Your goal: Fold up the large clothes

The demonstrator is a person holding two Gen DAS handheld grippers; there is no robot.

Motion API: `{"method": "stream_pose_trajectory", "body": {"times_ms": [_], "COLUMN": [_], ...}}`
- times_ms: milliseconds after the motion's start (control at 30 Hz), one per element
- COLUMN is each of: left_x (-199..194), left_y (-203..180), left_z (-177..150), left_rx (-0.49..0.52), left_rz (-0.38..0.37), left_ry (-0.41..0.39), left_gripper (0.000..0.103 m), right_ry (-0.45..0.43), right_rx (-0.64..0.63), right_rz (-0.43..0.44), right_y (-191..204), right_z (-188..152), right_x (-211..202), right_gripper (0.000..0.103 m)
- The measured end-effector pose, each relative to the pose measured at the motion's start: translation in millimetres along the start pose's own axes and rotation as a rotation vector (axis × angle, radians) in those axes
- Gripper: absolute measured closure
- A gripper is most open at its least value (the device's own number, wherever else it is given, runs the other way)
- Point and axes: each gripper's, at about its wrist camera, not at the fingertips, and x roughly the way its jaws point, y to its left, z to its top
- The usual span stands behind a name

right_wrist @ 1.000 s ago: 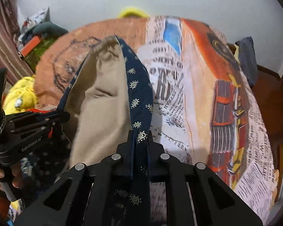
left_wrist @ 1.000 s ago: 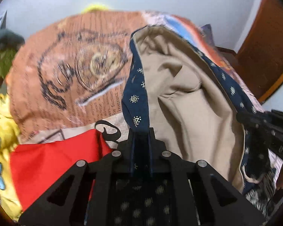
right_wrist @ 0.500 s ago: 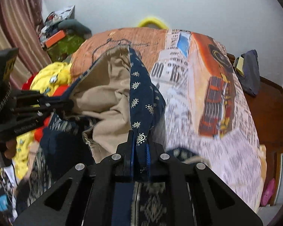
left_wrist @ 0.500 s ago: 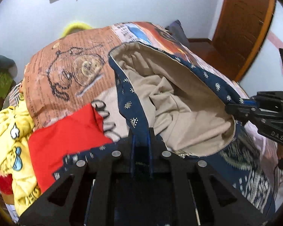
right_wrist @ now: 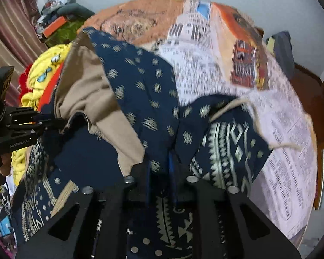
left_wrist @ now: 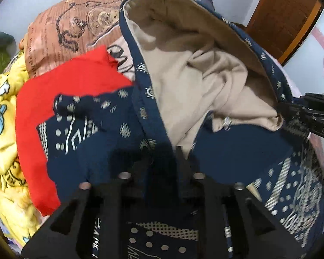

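newsprint-patterned bedspread (right_wrist: 276, 129) | navy printed garment (left_wrist: 237, 149) between both opening grippers: left gripper (left_wrist: 159, 151), "genrobot.ai"; right gripper (right_wrist: 159, 157), "das"

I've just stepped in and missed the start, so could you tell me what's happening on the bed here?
A person with a handheld gripper in each hand is folding a large navy patterned garment with a beige lining on a printed bedspread. The left gripper and right gripper are both opening, with the navy hem between their jaws. A red garment and a yellow printed cloth lie beside it.
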Motion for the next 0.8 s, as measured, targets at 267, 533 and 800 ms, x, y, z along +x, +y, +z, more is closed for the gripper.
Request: {"method": "stream_pose_trajectory", "body": {"times_ms": [267,533,800], "left_x": [-18.3,-46.0,-13.5], "left_y": [8.7,28.6,56.7], "left_z": [-4.2,36.0,75.7], "left_rx": [-0.015,-0.050,-0.140], "left_rz": [-0.025,-0.022,-0.051], "left_ry": [-0.030,-0.138,-0.132], "left_gripper": [0.051,0.044,0.044], "right_ry": [0.008,-0.142,-0.127], "right_rx": [-0.017,-0.076,-0.093], "right_rz": [-0.016,0.009,0.021], "right_y": [14.2,39.1,50.2], "right_z": [3.5,40.5,70.7], "right_x": [-14.4,-33.4,3.8], "right_gripper": [0.056,0.041,0.041]}}
